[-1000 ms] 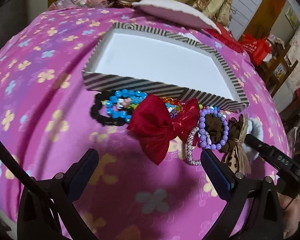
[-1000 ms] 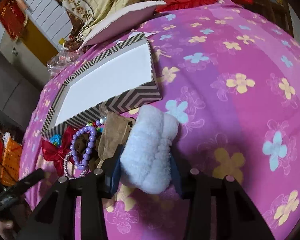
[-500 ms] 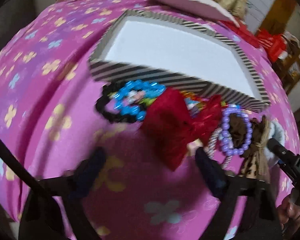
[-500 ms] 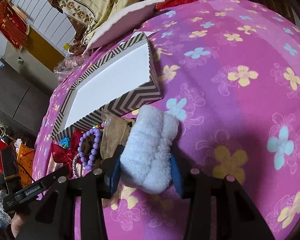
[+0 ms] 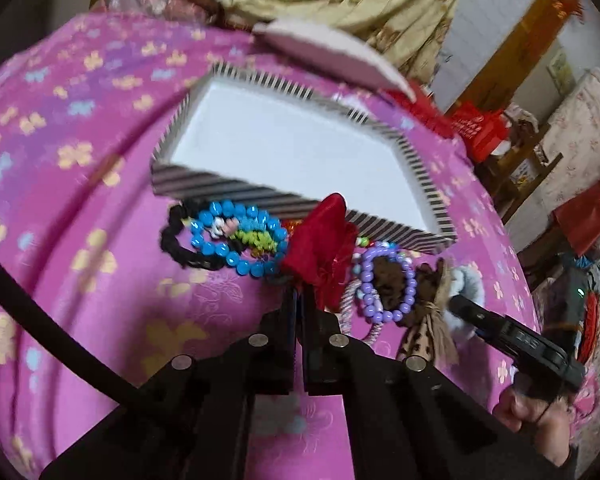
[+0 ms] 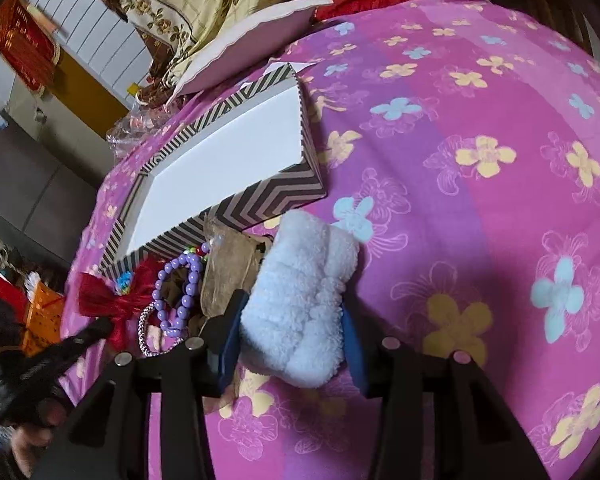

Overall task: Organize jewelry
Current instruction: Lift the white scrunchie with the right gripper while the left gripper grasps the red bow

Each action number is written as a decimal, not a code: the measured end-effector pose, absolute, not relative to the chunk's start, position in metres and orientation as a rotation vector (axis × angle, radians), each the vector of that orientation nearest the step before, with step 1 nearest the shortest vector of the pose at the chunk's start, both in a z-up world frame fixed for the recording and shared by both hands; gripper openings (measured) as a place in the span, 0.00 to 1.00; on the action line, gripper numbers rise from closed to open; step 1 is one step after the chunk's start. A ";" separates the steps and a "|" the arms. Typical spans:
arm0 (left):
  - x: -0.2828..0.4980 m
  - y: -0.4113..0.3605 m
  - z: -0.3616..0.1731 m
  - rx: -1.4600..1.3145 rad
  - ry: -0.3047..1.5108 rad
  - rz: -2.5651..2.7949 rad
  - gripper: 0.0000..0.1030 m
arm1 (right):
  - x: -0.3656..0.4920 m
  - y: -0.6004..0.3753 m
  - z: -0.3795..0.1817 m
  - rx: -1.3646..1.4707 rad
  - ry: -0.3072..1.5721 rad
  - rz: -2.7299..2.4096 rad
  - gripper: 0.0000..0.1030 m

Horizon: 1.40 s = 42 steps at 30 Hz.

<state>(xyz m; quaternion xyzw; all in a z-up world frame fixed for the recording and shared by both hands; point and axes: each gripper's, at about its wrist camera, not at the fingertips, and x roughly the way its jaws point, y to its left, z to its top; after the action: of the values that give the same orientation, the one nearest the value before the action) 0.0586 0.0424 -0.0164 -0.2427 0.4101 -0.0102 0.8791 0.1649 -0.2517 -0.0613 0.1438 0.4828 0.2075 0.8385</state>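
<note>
Pink flowered cloth [image 6: 480, 128] covers the surface, and on it, ahead of both claws, sits a striped box [image 5: 260, 196] with a bare white floor. The left claw [image 5: 300, 300] has its fingers pressed together on the near edge of a red bow [image 5: 324, 248], which stands up just beyond its tips, right at the box's near wall. To its left lie a blue bead bracelet [image 5: 236, 236] and a black band [image 5: 180, 240]; to its right, a purple bead bracelet [image 5: 384, 284] over a brown hair tie [image 5: 424, 312]. The right claw [image 6: 292, 336] is clamped on a fluffy pale-blue scrunchie [image 6: 304, 300], with the box just ahead and to its left. The step in hand looks like carrying both pieces into the box. For the bow, the pinch seems shallow, so lift straight up until the fabric clears the beads beside it, then go forward over the wall and release low. The scrunchie is soft and springy; keep the squeeze steady, clear the corner of the box, and set it apart from the bow.
</note>
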 end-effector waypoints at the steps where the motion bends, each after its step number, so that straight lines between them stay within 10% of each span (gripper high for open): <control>1: 0.055 0.044 -0.013 -0.516 0.839 -0.029 0.00 | 0.164 -0.250 -0.060 0.287 1.014 0.441 0.39; 42: 0.027 0.051 0.011 -0.499 0.635 -0.012 0.00 | 0.132 -0.228 -0.006 0.159 0.739 0.486 0.35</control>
<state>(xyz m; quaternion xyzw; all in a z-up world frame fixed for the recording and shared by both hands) 0.0275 0.0509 0.0109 -0.2428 0.3090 -0.0057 0.9195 0.1325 -0.2282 -0.0061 0.0766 0.3574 0.2351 0.9006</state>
